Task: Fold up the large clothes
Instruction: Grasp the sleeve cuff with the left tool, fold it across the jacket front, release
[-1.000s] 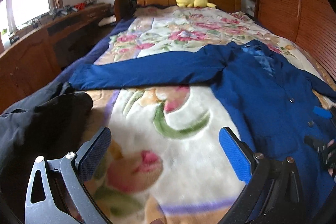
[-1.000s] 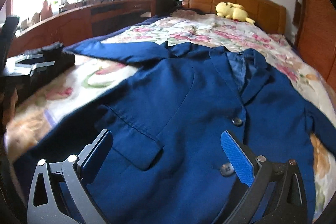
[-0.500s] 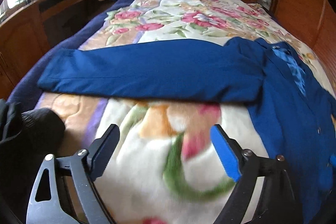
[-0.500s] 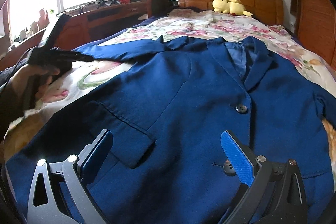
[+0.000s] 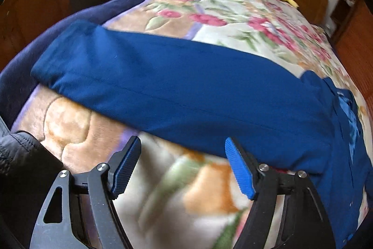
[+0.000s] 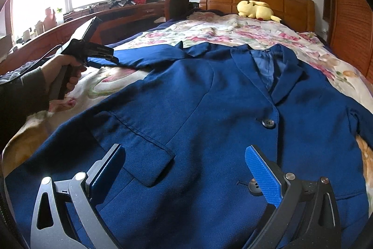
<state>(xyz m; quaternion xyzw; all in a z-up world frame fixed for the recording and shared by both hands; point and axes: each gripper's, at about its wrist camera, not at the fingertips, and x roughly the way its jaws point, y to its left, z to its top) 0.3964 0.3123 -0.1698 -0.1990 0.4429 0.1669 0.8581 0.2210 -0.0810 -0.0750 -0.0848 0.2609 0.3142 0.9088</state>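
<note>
While the blue jacket (image 6: 209, 132) lies flat on the bed (image 5: 233, 20), the left gripper (image 5: 183, 167), spread and empty, nears its outstretched sleeve (image 5: 174, 90); next it should pinch and fold it inward. The right gripper (image 6: 184, 176) hovers spread.

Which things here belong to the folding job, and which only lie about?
For the job: blue jacket, its sleeve, left gripper, right gripper.

Only lying about: yellow plush toy, floral blanket, black garment.

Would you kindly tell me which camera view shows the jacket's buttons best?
The right wrist view: the jacket front fills it, both buttons sharp. The left wrist view shows mainly the outstretched sleeve; no buttons are discernible.
</note>
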